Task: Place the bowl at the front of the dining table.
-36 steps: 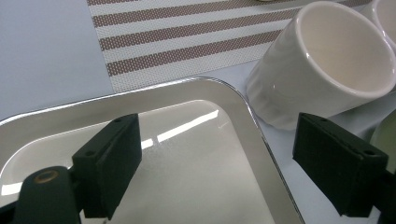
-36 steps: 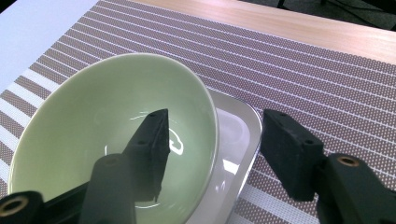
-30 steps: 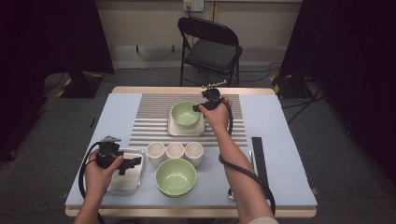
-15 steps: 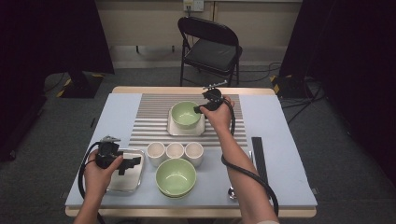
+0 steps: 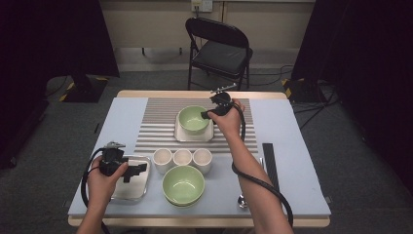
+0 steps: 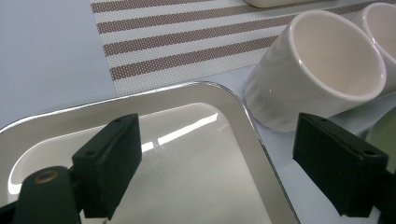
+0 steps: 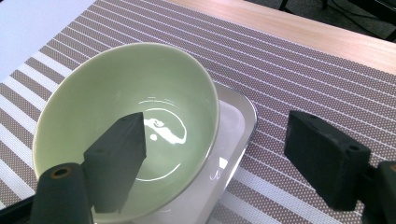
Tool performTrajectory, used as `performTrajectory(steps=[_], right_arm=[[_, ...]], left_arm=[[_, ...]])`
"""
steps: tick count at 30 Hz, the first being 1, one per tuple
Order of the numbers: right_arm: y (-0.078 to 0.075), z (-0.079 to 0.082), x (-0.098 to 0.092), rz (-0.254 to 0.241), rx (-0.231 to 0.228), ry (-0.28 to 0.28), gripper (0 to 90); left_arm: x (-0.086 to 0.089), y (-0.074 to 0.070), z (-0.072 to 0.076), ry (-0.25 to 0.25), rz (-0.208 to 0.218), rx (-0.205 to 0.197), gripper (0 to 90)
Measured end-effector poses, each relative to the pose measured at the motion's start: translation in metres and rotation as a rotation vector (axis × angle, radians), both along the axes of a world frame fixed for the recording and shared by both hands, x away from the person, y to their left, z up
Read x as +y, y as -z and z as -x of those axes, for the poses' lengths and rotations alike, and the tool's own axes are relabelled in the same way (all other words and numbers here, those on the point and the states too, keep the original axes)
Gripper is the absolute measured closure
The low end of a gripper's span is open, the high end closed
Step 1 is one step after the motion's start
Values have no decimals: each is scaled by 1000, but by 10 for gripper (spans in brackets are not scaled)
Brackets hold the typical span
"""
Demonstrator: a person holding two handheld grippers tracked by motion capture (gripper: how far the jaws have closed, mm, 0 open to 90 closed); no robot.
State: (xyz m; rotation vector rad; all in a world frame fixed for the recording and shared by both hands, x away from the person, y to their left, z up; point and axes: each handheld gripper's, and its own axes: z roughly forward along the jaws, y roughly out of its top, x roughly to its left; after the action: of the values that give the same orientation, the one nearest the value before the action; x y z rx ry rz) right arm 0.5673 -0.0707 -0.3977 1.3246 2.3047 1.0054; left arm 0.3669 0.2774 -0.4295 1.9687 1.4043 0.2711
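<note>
High view: the right tongs (image 5: pixel 208 115) sit at the near-right rim of the green bowl (image 5: pixel 193 119), which rests on a small square tray (image 5: pixel 179 136) on the striped mat (image 5: pixel 156 131) toward the far side of the bench (image 5: pixel 287 161). The right gripper view shows their jaws spread, having just been opening, one inside the bowl and one outside, with the rim between them but no pad pressing, so the bowl looks set down and let go. The left tongs (image 5: pixel 134 171) hover released over an empty metal tray (image 5: pixel 127 191) near the front left, likely waiting their turn. Three white cups (image 5: pixel 182 158) and a second green bowl (image 5: pixel 183 185) stand just beside that tray.
</note>
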Motion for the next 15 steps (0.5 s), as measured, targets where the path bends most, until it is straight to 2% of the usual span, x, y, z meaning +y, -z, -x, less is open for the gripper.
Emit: performTrajectory(steps=[15], right_arm=[[-1,4,-3,-17,4,-15,179]], left_arm=[[-2,0,0,0,2,-6,154]])
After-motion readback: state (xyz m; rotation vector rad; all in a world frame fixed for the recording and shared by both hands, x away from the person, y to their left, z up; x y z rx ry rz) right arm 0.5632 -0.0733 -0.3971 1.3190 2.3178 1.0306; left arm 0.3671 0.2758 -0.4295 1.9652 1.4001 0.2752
